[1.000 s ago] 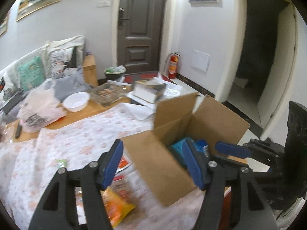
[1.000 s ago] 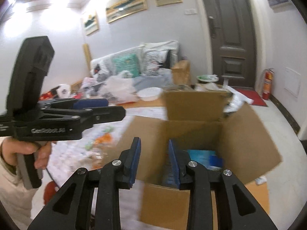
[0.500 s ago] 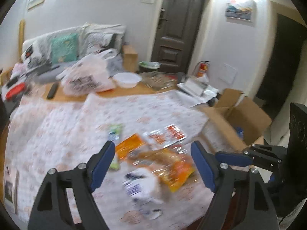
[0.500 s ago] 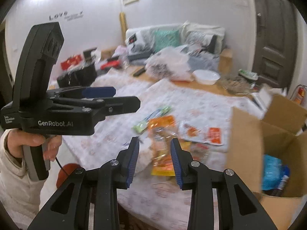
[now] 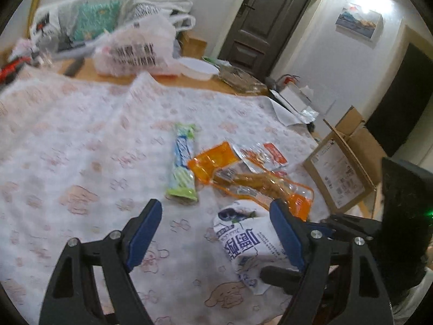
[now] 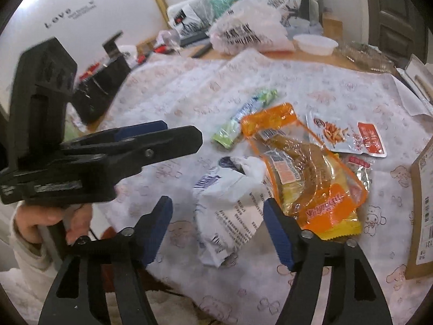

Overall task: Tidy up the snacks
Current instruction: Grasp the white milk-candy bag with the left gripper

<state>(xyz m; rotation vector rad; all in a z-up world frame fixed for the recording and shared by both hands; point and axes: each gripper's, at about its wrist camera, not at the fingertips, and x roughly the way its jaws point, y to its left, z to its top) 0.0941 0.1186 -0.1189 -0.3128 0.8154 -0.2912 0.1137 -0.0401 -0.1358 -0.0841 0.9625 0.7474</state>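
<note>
Both claws gape empty: right claw [image 6: 217, 224] straddles the white snack pouch [image 6: 230, 203] on the bench [image 6: 189, 86]; left claw [image 5: 216, 226] hovers at its 9 o'clock.

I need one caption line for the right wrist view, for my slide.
Open right tool poised over a white snack bag beside an orange packet on the tablecloth.

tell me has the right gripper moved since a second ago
Yes. The right gripper has swung left, away from the cardboard box, which filled its view a second ago and now sits at the right edge. It now hangs open over the white packet.
</note>
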